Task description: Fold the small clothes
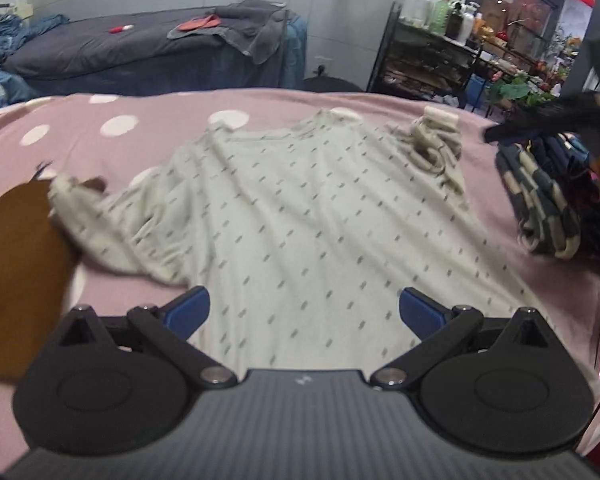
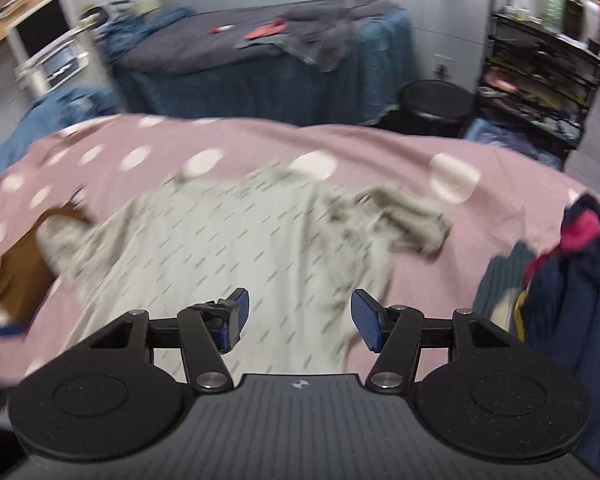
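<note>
A pale shirt lies spread on the pink dotted bed. The left gripper and right gripper hang above its near hem, jaws apart, empty. A brown cloth lies under its left sleeve; a clothes pile sits just right.

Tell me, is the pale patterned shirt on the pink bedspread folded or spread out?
Spread out. The shirt lies open across the bedspread, body flat, sleeves bunched at each side.

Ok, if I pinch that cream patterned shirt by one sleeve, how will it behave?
Likely floppy: the cream shirt lies creased, its sleeve bunched. Probably light, thin knit. It may drag across the pink spotted sheet rather than lift flat.
</note>
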`<state>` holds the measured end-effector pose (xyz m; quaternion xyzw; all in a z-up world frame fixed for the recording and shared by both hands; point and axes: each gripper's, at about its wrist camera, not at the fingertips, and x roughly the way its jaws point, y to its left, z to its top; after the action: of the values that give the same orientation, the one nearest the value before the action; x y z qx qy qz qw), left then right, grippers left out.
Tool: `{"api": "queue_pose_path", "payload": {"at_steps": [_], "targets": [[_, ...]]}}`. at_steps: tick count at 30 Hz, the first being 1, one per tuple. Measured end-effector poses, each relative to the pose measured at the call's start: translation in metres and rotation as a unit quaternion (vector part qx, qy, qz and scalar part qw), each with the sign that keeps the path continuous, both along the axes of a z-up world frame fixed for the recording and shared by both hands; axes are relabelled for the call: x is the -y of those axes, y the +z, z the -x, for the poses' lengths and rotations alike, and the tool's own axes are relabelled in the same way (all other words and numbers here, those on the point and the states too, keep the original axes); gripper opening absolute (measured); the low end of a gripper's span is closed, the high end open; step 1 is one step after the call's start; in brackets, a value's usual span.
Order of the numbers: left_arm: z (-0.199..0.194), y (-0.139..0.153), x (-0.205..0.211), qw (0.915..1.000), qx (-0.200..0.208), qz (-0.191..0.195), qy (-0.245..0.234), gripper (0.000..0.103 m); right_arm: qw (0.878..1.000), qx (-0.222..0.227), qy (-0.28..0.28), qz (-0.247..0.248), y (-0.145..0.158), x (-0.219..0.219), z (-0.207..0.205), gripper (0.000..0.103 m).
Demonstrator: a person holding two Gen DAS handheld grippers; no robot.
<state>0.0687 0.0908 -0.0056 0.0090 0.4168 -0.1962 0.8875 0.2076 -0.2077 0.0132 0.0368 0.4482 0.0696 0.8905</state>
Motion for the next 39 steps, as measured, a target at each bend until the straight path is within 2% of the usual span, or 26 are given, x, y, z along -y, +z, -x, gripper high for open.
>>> {"api": "queue_pose_path", "payload": {"at_steps": [3,6,8,12,16,17,18,19,20,23,26,28,32,35,36,37,38,39], "targets": [[-0.016,-0.006,0.019,0.9997,0.000,-0.009,-0.020,0.103,0.998,-0.012,-0.053,0.021,-0.016,0.009,-0.049,0.094],[-0.019,-0.013,0.031,0.9983,0.004,-0.038,-0.044,0.103,0.994,-0.023,-0.104,0.009,-0.032,0.024,-0.088,0.085],[-0.020,-0.019,0.033,0.9971,0.004,-0.059,-0.047,0.103,0.991,-0.034,-0.127,0.039,-0.038,0.029,-0.106,0.086],[-0.020,-0.030,0.024,0.9957,-0.009,-0.076,-0.052,0.103,0.981,-0.092,-0.173,0.009,-0.061,0.047,-0.117,0.085],[-0.025,-0.038,0.015,0.9964,-0.028,-0.069,-0.040,0.103,0.973,-0.101,-0.205,-0.021,-0.076,0.063,-0.115,0.084],[-0.026,-0.039,0.015,0.9965,-0.031,-0.067,-0.039,0.103,0.973,-0.101,-0.205,-0.018,-0.079,0.066,-0.117,0.072],[-0.026,-0.039,0.015,0.9965,-0.032,-0.065,-0.041,0.103,0.975,-0.099,-0.200,-0.014,-0.080,0.068,-0.118,0.054],[-0.025,-0.038,0.017,0.9964,-0.032,-0.063,-0.047,0.103,0.975,-0.097,-0.198,-0.013,-0.081,0.072,-0.118,0.011],[-0.023,-0.037,0.018,0.9962,-0.030,-0.062,-0.052,0.103,0.976,-0.089,-0.197,-0.015,-0.079,0.076,-0.117,0.007],[-0.017,-0.034,0.022,0.9958,-0.024,-0.062,-0.062,0.103,0.974,-0.044,-0.223,-0.007,-0.056,0.091,-0.108,0.005],[-0.014,-0.034,0.023,0.9958,-0.025,-0.064,-0.061,0.103,0.972,0.041,-0.223,0.061,-0.011,0.094,-0.098,0.005],[-0.013,-0.033,0.023,0.9959,-0.024,-0.062,-0.061,0.103,0.968,0.089,-0.224,0.070,0.021,0.097,-0.089,0.005],[-0.010,-0.030,0.026,0.9959,-0.023,-0.057,-0.067,0.103,0.968,0.157,-0.162,0.105,0.063,0.073,-0.075,0.005],[-0.007,-0.029,0.029,0.9953,-0.024,-0.058,-0.074,0.103,0.986,0.136,-0.056,0.080,0.060,0.035,-0.068,0.010],[-0.006,-0.030,0.029,0.9950,-0.025,-0.060,-0.076,0.103,0.989,0.121,-0.002,0.082,0.051,0.016,-0.064,0.017],[-0.005,-0.031,0.030,0.9945,-0.026,-0.064,-0.078,0.103,0.989,0.100,0.081,0.076,0.038,-0.008,-0.056,0.027],[-0.004,-0.032,0.030,0.9942,-0.027,-0.068,-0.079,0.103,0.981,0.068,0.175,0.056,0.023,-0.032,-0.047,0.039],[-0.003,-0.033,0.029,0.9939,-0.028,-0.073,-0.078,0.103,0.964,0.027,0.264,0.034,0.008,-0.054,-0.034,0.050]]}}
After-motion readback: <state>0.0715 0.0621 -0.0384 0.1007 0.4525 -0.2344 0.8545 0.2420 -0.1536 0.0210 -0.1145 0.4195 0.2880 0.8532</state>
